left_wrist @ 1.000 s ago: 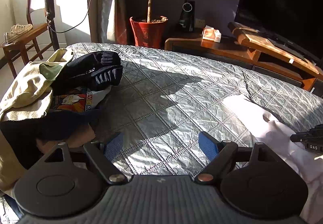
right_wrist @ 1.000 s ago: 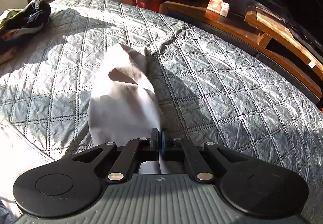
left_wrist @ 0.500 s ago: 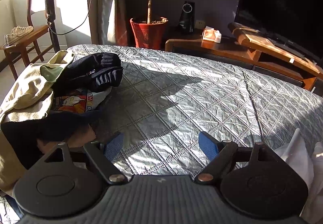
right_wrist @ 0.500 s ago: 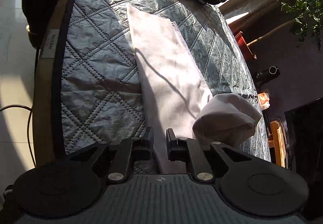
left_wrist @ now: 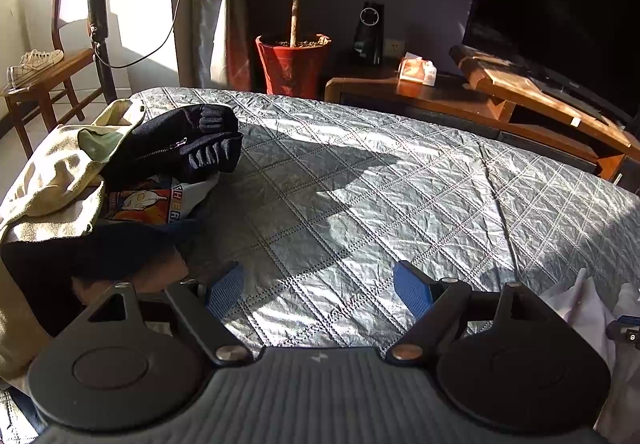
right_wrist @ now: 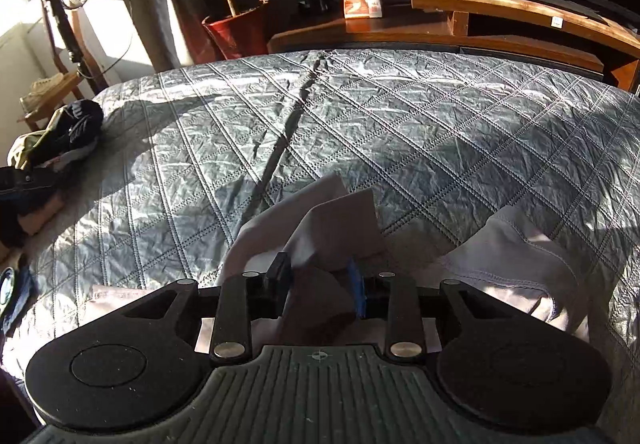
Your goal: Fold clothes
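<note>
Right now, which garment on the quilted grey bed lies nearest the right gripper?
The pale lilac garment: its folds stand between the right gripper's opening jaws. The heap of dark and beige clothes lies far off.

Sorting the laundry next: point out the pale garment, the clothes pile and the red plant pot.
pale garment point(right_wrist: 344, 220): right wrist view, on its raised fold.
clothes pile point(left_wrist: 188, 142): left wrist view, on the dark zipped piece on top.
red plant pot point(left_wrist: 294, 66): left wrist view, on its front wall.

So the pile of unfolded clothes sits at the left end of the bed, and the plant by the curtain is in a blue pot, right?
Not quite: the pot is red, as the left wrist view shows. The rest holds: the pile of unfolded clothes sits at the left end of the bed, and the plant stands by the curtain.
</note>
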A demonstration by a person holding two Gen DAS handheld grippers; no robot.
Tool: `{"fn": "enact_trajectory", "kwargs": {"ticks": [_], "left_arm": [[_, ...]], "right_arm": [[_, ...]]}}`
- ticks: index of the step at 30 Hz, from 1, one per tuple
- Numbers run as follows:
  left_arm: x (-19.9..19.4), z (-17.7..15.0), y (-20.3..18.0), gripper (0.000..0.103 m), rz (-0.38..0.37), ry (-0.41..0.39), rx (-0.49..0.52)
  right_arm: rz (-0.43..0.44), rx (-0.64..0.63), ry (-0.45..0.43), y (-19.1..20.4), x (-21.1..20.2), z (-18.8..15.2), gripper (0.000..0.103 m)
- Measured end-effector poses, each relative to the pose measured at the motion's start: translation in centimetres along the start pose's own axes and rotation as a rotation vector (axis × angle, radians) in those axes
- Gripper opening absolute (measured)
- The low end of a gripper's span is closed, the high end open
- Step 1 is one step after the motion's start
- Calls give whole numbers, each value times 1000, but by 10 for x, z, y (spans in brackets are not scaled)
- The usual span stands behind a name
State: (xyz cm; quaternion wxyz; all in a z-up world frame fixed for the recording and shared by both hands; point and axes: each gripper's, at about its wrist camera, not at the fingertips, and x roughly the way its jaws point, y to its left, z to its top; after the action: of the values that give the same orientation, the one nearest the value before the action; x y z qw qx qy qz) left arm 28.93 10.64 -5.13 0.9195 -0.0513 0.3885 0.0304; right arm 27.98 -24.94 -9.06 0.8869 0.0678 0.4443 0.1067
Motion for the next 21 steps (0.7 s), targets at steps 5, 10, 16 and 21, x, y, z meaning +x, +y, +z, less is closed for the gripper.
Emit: {"fn": "enact_trajectory", "kwargs": {"ticks": [5, 10, 16, 21], "left_arm": [[1, -1, -1, 79, -4, 3, 8], [2, -1, -2, 79, -9, 8, 10], [3, -2, -3, 79, -12, 13, 17], [3, -1, -1, 79, -12, 7, 7]], "right_arm": [[46, 56, -16, 10, 6, 5, 40], [-12, 41, 14, 16, 17, 9, 46], [-34, -68, -50, 24, 17, 13, 3], [11, -288, -260, 79, -38, 6, 3]]}}
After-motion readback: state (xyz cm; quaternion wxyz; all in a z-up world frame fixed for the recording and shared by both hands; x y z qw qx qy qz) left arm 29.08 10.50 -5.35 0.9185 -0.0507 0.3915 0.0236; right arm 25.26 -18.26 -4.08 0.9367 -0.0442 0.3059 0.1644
